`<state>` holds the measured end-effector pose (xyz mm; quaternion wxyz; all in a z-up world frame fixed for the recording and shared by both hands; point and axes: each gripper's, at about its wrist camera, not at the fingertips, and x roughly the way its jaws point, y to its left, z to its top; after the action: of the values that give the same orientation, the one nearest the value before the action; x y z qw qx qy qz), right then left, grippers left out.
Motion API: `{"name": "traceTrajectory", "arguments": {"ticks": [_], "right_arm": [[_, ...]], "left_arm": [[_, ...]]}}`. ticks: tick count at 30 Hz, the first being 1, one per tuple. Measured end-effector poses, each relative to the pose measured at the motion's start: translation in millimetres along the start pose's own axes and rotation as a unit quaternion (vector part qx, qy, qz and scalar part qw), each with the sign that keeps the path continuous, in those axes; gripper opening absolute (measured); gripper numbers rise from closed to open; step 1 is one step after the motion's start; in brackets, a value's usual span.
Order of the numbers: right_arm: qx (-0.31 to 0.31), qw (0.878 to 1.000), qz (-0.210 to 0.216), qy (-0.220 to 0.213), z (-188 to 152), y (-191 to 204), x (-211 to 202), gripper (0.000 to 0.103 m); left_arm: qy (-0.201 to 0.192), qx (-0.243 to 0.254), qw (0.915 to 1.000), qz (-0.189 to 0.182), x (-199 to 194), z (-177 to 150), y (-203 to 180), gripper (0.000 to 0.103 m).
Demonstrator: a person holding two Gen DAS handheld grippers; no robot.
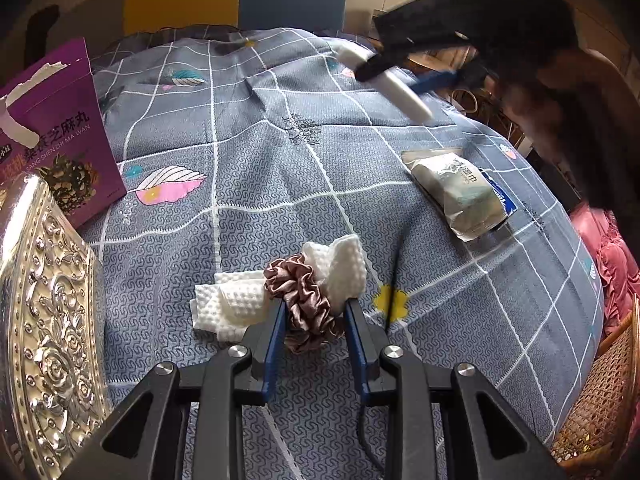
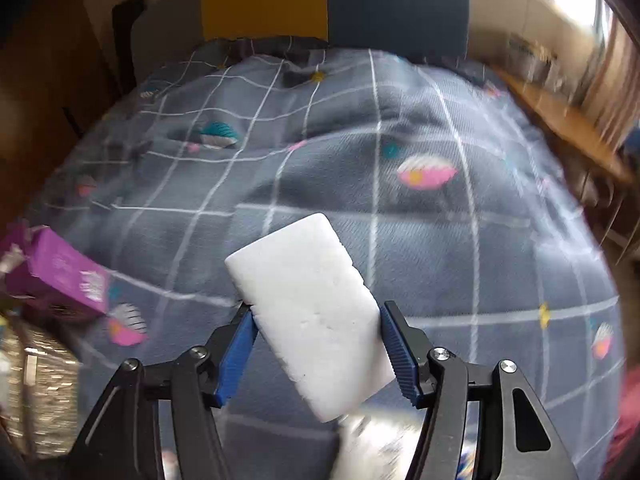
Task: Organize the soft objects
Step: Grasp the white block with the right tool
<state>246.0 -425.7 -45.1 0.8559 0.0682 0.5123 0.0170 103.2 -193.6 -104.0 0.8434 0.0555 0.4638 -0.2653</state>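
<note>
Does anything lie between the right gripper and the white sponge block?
No. The white sponge block already sits between the right gripper pads, lifted above the patterned bedspread; nothing visible intervenes.

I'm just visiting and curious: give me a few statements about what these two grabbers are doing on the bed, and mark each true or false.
1. The left gripper is closed on a brown scrunchie. True.
2. The scrunchie wraps a white cloth. True.
3. The right gripper is empty. False: it holds a white sponge.
4. The wet-wipes pack sits inside the purple box. False: it lies apart on the bedspread.
</note>
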Motion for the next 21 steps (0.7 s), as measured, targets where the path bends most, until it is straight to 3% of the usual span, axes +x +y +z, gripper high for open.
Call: {"name": "traceTrajectory", "arguments": {"ticks": [5, 9, 11, 16, 21], "right_arm": [[0.026, 0.997, 0.022, 0.071, -85.0, 20.9, -0.3, 0.063], [0.026, 0.995, -0.017, 0.099, -136.4, 33.2, 8.9, 0.063], [0.035, 0.993, -0.015, 0.111, -155.8, 38.2, 19.5, 0.063], [0.038, 0.994, -0.043, 0.089, -166.6, 50.1, 24.2, 0.066], [0.03, 0.995, -0.056, 0.072, -174.3, 56.1, 27.1, 0.066]], "left_arm": [[0.004, -0.025, 0.9997, -0.005, -5.5, 3.3, 6.9, 0.028], [0.0, -0.041, 0.9991, -0.003, -13.6, 7.8, 12.9, 0.027], [-0.006, -0.04, 0.9992, 0.003, -20.9, 8.9, 12.6, 0.027], [-0.02, -0.031, 0.9992, 0.013, -38.8, 17.5, 12.6, 0.026], [-0.046, -0.013, 0.9987, 0.019, -65.2, 55.3, 12.0, 0.026]]}}
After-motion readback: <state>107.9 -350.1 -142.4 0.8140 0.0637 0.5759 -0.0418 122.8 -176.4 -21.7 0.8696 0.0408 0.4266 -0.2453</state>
